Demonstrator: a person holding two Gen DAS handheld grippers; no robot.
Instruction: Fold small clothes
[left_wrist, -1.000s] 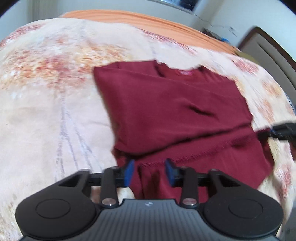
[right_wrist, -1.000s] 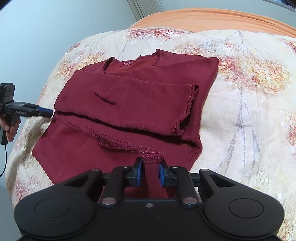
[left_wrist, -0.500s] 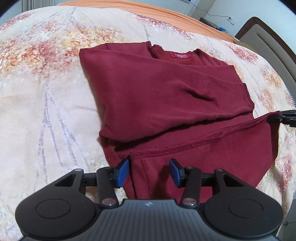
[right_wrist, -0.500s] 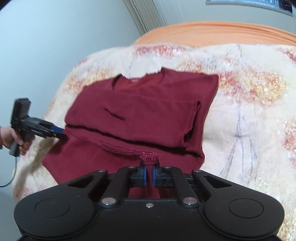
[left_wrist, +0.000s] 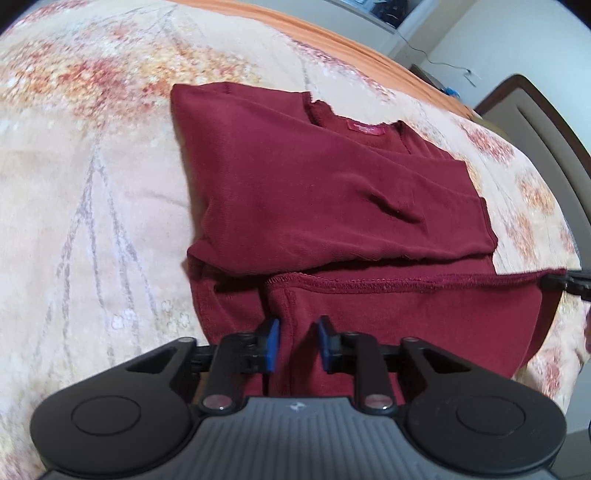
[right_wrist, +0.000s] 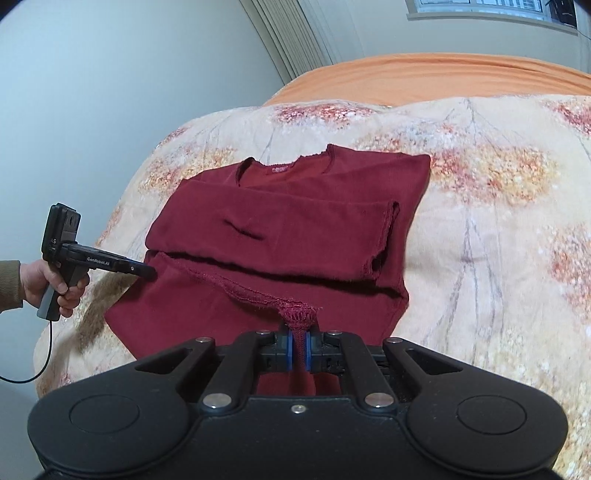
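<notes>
The maroon shirt (right_wrist: 295, 229) lies on the floral bedspread (right_wrist: 498, 221) ahead of both claws. The right gripper (right_wrist: 299, 349) is clamped on a bunched bit of its hem. The left gripper (left_wrist: 297, 343), jaws just closing, has cloth between its pads without pressing.

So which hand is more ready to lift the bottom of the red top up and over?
Right. The right hand-held gripper already pinches the hem of the red top; the left hand-held gripper shows gaps around the cloth.
</notes>
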